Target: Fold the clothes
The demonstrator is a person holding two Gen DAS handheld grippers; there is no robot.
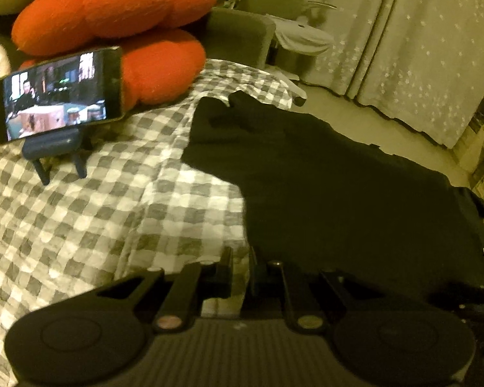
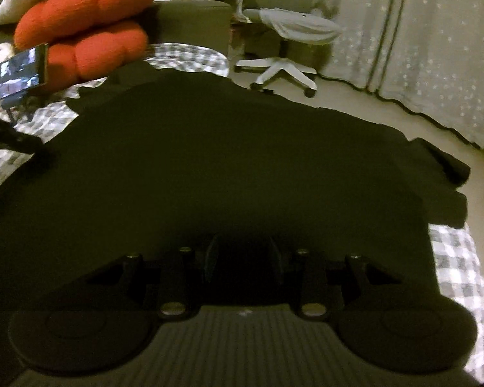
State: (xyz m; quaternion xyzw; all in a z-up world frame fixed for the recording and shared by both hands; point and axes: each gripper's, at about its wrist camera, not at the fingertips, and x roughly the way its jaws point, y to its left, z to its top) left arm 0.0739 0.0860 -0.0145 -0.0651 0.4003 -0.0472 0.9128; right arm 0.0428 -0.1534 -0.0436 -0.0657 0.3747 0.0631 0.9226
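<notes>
A black garment [image 1: 322,177] lies spread over the grey-and-white checked bedsheet [image 1: 96,209]. It reaches the bed's right edge and fills most of the right wrist view [image 2: 226,161]. My left gripper [image 1: 241,258] hovers low at the garment's left edge. Its fingers stand a narrow gap apart, and checked sheet shows between them. My right gripper [image 2: 243,258] is over the middle of the dark cloth with its fingers wider apart. The cloth between them is too dark to show any fold. A dark sleeve or corner [image 2: 448,164] hangs off the bed at the right.
A phone on a small stand [image 1: 58,93] plays video at the far left of the bed, in front of a red cushion [image 1: 119,9]. A white office chair [image 2: 290,38] stands on the floor beyond the bed. Pale patterned curtains [image 1: 419,48] hang at the right.
</notes>
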